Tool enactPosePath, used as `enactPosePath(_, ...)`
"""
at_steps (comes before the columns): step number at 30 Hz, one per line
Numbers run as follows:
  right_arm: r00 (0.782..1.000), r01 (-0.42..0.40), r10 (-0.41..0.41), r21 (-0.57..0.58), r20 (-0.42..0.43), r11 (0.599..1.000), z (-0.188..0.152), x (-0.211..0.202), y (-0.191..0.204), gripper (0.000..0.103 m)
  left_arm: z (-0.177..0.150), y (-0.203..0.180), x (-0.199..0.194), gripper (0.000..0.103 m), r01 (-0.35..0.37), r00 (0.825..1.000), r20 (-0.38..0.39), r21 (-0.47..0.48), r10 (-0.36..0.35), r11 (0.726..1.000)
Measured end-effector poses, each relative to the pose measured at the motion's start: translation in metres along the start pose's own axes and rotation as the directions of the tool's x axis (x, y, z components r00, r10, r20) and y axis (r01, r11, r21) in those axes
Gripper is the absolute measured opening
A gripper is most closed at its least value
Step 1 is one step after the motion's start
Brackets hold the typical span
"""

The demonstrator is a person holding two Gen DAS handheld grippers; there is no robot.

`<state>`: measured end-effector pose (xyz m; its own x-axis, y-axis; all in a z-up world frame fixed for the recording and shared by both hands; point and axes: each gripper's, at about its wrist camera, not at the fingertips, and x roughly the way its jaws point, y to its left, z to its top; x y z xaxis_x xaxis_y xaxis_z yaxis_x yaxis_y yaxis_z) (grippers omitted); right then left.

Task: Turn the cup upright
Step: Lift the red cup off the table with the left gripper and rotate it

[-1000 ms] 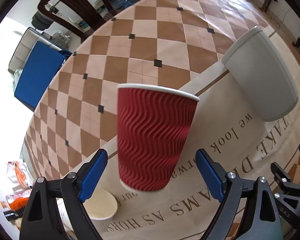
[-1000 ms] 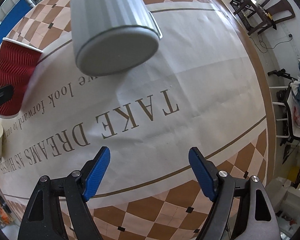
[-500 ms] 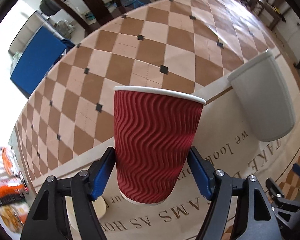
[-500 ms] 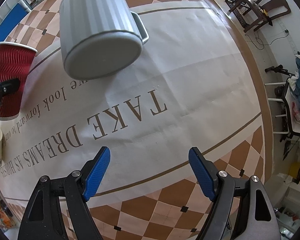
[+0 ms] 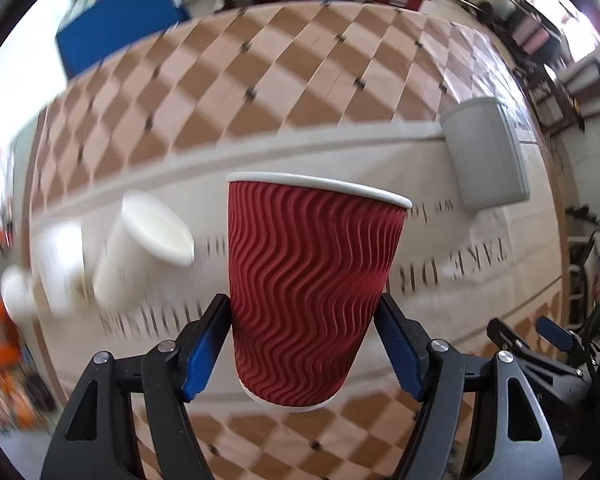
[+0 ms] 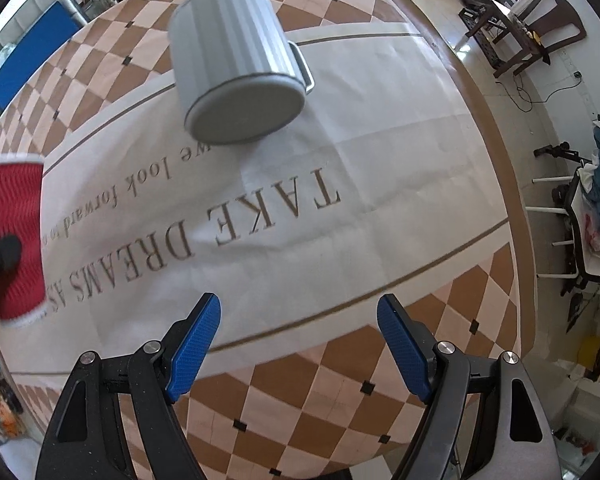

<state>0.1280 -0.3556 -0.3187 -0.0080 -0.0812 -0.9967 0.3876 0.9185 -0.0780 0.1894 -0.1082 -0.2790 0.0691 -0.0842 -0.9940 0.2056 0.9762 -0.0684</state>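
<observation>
While checkered tablecloth [image 6: 320, 392] blurs | left hand-held gripper [image 5: 304, 340] clamps red cup [image 5: 312, 280]

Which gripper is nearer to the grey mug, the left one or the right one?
Right, probably. The right gripper is open and faces the upside-down grey mug across bare tablecloth. The left gripper holds the red cup, with the mug far off to its right.

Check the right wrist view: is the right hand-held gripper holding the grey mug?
No. The right hand-held gripper is open and empty above the tablecloth, while the grey mug sits well ahead of its fingers.
</observation>
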Motion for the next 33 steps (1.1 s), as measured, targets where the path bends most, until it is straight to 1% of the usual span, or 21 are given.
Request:
enactPosePath(4,1.0,0.002,-0.002,-0.019,0.001,1.0,-0.017,-0.006,0.001,0.082,-0.043,0.015,-0.005,0.071,0.059,0.998,-0.015,-0.126,-0.062,0.99)
enactPosePath(6,1.0,0.004,-0.004,-0.025,-0.001,1.0,-0.023,-0.007,0.0,0.082,-0.059,0.017,-0.003,0.071,0.077,0.996,-0.022,-0.166,-0.082,0.983)
enactPosePath(10,1.0,0.01,-0.011,-0.037,-0.018,0.999,-0.035,-0.005,0.002,0.082,-0.09,0.022,0.002,0.071,0.142,0.986,-0.04,-0.296,-0.161,0.945)
enactPosePath(13,1.0,0.02,-0.021,-0.047,-0.019,0.999,-0.044,-0.005,0.001,0.082,-0.102,0.021,0.008,0.071,0.166,0.98,-0.051,-0.344,-0.195,0.924)
enactPosePath(16,0.999,0.029,-0.031,-0.059,-0.023,0.998,-0.049,0.0,-0.005,0.082,-0.111,0.014,0.016,0.071,0.165,0.979,-0.057,-0.353,-0.197,0.921)
enactPosePath(19,0.999,0.039,-0.041,-0.065,-0.025,0.997,-0.054,0.005,-0.01,0.082,-0.112,0.005,0.025,0.071,0.137,0.984,-0.062,-0.328,-0.166,0.935)
enactPosePath(24,0.998,0.052,-0.054,-0.072,-0.03,0.996,-0.057,0.014,-0.018,0.082,-0.116,0.001,0.041,0.071,0.105,0.987,-0.085,-0.31,-0.138,0.945)
enactPosePath(25,0.998,0.055,-0.057,-0.072,-0.032,0.996,-0.06,0.015,-0.013,0.082,-0.117,-0.001,0.044,0.072,0.1,0.987,-0.09,-0.303,-0.133,0.948)
enactPosePath(30,0.997,0.062,-0.064,-0.073,-0.034,0.995,-0.062,0.019,-0.02,0.082,-0.119,-0.007,0.045,0.073,0.079,0.992,-0.077,-0.263,-0.102,0.962)
enactPosePath(33,0.997,0.062,-0.065,-0.065,-0.033,0.996,-0.064,0.018,-0.02,0.082,-0.118,-0.009,0.048,0.073,0.081,0.992,-0.075,-0.267,-0.105,0.96)
